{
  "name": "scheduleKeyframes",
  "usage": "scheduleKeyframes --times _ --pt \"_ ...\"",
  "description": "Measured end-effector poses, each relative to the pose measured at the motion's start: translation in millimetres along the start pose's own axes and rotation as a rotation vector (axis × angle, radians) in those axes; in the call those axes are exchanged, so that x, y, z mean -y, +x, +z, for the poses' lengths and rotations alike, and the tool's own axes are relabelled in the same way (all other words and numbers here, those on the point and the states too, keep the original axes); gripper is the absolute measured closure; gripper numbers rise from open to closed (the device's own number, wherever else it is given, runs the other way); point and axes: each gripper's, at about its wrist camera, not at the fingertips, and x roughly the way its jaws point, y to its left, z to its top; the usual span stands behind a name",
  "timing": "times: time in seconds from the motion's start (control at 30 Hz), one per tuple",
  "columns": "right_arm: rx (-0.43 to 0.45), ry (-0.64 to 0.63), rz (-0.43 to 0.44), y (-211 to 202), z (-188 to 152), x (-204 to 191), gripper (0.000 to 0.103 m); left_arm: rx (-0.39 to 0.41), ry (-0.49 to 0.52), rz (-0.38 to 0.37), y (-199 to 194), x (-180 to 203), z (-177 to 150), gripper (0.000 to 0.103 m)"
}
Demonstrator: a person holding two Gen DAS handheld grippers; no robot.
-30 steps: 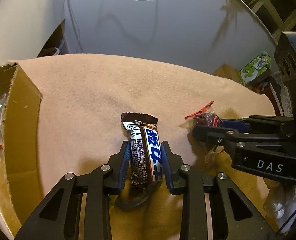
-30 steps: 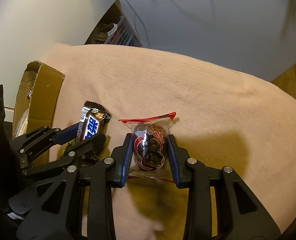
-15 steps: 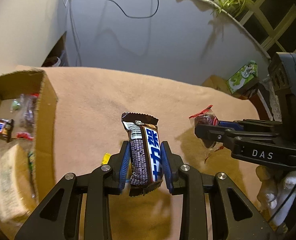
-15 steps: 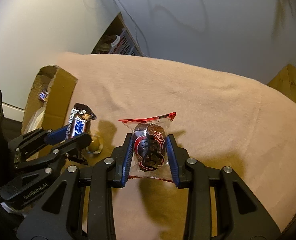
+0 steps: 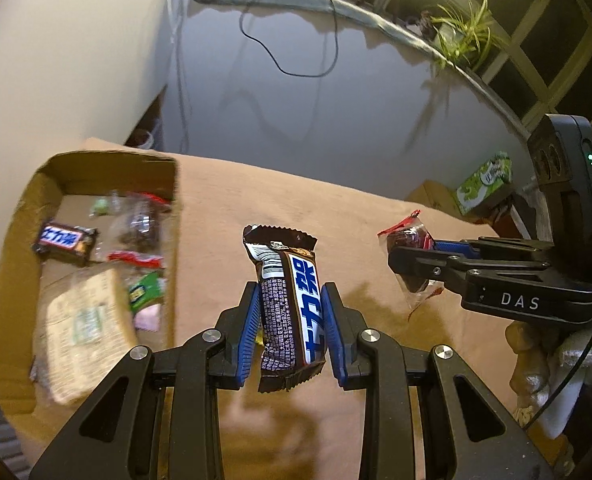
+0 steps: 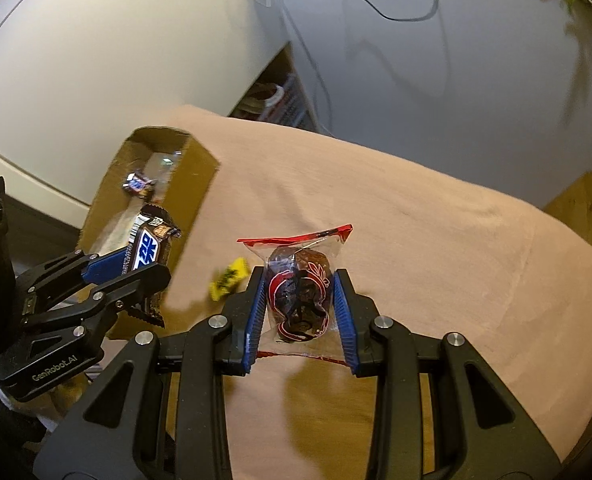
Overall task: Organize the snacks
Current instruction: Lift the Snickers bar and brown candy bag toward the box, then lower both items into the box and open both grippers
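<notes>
Both tools have risen off the cloth-covered worktop (image 6: 415, 216) since a second ago, each carrying its snack with it, and the cardboard box (image 5: 174, 240) at the worktop's left edge now shows its open inside. The left tool (image 5: 290, 320) is clamped on the chocolate bar (image 5: 292, 304), pinching it low on the wrapper so most of the bar stands above the pads. The right tool (image 6: 299, 312) is clamped on the clear red-edged packet (image 6: 299, 292) with a dark sweet inside. Both snacks hang clear of the cloth.

The risks look like these. The bar's glossy wrapper could slide down through the pads if the hand swings quickly toward the box. The packet is gripped partly by loose film, so the sweet could shift and twist out. With both tools near each other, they could collide heading for the same opening. A small yellow sweet (image 6: 228, 278) lies on the cloth near the box and could be knocked off.
</notes>
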Motion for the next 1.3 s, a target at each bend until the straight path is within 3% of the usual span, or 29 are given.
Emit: scheduleKeyframes --times 0.43,0.9,1.3 --pt "-0.001 -0.144 0.046 1.7 17.6 -73.5 0.069 0.081 -0.084 0.056 -43.2 -37.0 -15.4 0.074" --pt "-0.034 -0.281 0.089 33.2 30.7 -151.5 0.069 0.131 -0.184 0.128 -75.9 -86.9 -36.0 0.074" --pt "-0.063 -0.346 0.111 57.6 46.6 -188.2 0.069 0.157 -0.249 0.198 -89.8 -128.2 -41.2 0.074"
